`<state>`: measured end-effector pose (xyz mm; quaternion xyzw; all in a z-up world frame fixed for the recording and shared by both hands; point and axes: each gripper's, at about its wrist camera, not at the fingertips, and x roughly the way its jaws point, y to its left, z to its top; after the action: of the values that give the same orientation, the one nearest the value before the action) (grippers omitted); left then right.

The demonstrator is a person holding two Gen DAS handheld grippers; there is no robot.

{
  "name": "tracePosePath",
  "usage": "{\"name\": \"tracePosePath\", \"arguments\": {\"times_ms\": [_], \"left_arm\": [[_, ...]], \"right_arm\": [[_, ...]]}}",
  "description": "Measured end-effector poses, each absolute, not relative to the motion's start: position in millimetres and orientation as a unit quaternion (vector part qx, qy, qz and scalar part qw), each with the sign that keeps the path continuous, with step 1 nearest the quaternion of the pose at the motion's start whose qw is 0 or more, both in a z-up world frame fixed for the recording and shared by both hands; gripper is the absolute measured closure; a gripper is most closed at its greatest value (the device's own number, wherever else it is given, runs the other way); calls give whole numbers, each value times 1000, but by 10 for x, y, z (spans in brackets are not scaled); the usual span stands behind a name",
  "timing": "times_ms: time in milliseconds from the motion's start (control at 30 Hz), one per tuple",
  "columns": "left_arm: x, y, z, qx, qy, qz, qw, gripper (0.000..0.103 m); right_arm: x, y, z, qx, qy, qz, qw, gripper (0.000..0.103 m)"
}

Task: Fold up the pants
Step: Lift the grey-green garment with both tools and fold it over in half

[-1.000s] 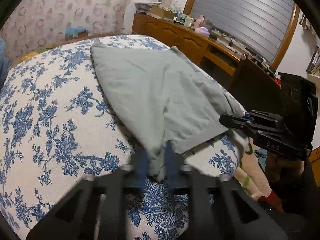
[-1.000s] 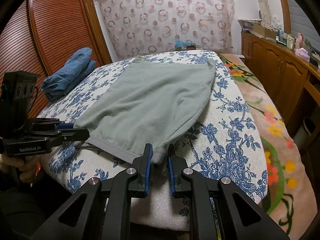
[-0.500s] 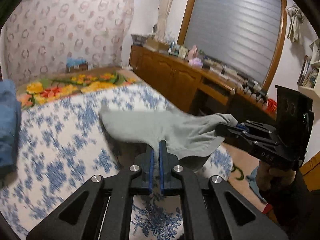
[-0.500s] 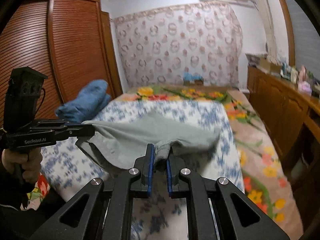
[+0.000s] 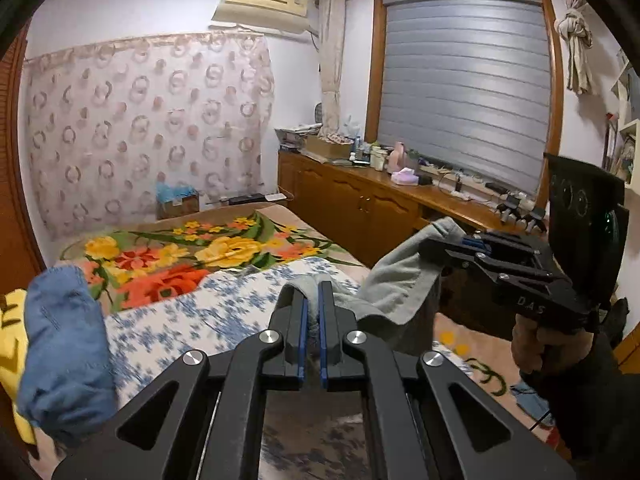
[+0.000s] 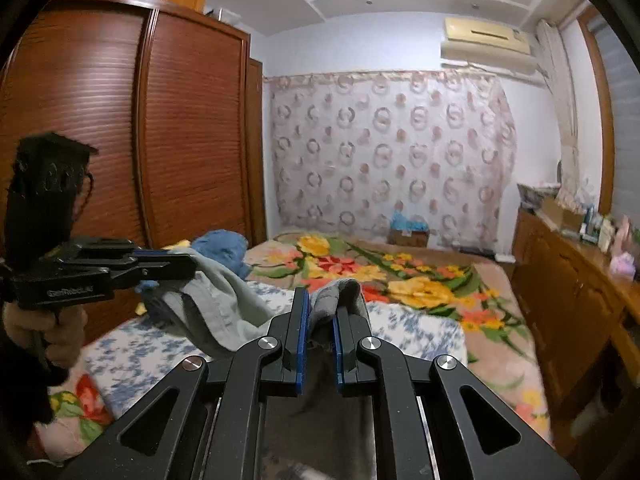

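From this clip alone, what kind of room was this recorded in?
Most likely a home bedroom: a bed under floral covers, a tall wooden wardrobe beside it, and a wall air conditioner near a shuttered window over a cluttered wooden sideboard.

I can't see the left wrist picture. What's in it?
Two black grippers, the left gripper in front and the right gripper beside it, each pinch the grey pants, lifted above a flowery bed. Blue jeans lie at the left.

Right gripper clamps a bunched corner of the grey pants. Left gripper, at left, pinches another corner. Fabric sags between them above the floral bed.
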<state>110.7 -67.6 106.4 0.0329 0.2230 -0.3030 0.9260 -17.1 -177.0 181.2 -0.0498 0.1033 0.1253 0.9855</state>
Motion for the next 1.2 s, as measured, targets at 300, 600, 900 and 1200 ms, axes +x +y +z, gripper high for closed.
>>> {"name": "tracePosePath", "arguments": {"times_ms": [300,600,900,1200], "left_arm": [[1701,-437,1346,50,211,-228,949,98],[1459,-256,798,56,243,-205,947,98],[991,-326,-181,21,317,-218,923,98],[672,-294,-221,20,325,-227,918,98]], "right_arm": [[785,-1637,2081,-70,113,114,985,93],[799,-1512,1468,-80,151,129,977,93],[616,-1523,543,-59,251,169,951,93],[309,-1566,506,-46,250,183,950,93]]}}
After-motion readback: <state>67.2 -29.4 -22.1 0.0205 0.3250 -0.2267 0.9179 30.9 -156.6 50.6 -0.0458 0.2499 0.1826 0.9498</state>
